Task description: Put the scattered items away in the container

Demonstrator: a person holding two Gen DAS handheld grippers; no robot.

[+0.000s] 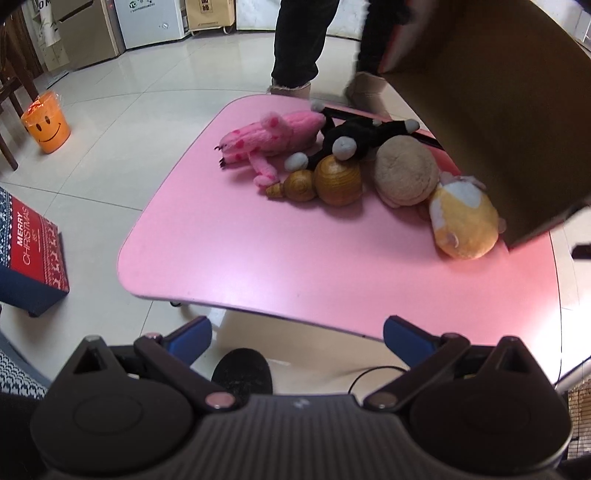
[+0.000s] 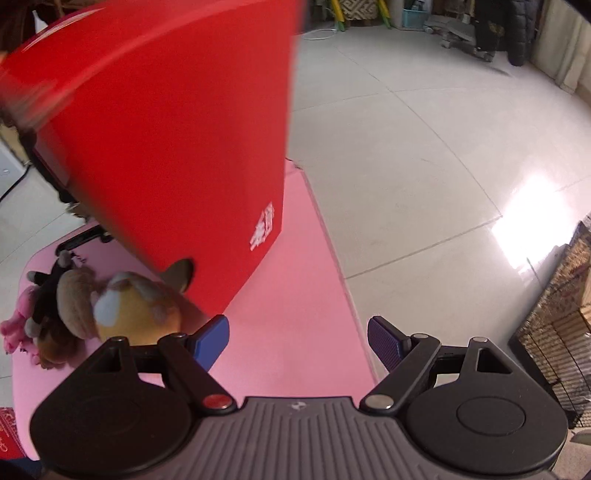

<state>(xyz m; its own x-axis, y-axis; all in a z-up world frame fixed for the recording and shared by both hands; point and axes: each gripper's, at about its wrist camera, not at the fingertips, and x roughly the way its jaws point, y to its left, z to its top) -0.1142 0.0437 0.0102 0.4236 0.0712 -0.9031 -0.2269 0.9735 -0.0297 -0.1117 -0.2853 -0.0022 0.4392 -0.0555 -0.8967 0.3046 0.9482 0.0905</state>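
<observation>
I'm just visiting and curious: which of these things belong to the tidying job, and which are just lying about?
Part of the job:
- pink plush
- black plush
- wooden gourd
- tan round plush
- yellow plush
- red box, tilted over the pink table

Just lying about:
- orange smiley bucket
- Christmas box
- wire cage

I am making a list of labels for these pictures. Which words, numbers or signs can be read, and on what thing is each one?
"MERRY CHRISTMAS": on the red and blue gift box on the floor; the small line under it is too small to read.
Smiley face sign: on the orange bucket.
White print on the red box: blurred, not readable.
Print on the cartons and the white appliance at the back: too small to read.
</observation>
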